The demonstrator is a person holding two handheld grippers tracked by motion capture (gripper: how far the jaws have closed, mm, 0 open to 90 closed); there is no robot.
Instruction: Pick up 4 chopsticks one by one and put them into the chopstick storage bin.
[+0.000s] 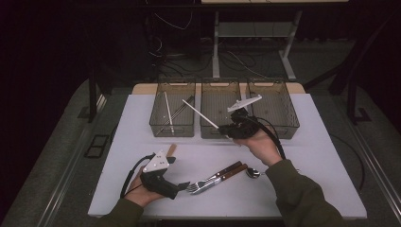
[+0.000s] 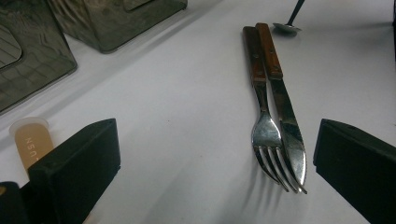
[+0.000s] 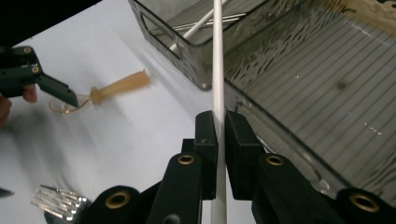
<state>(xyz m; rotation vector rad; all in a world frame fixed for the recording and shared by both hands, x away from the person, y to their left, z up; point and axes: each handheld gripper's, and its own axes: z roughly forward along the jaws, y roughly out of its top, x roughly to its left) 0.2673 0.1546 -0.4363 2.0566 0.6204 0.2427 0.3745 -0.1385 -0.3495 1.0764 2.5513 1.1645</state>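
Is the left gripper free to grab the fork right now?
Probably yes. The left gripper has its jaws open with nothing between them, and the fork lies just ahead on bare table, though the knife lies tight against it.

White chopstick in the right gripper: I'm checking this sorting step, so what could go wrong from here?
The right gripper pinches the white chopstick near one end, so the long free end could swing or slip. That end reaches over the left bin while the gripper sits by the middle bin; it might catch a bin wall.
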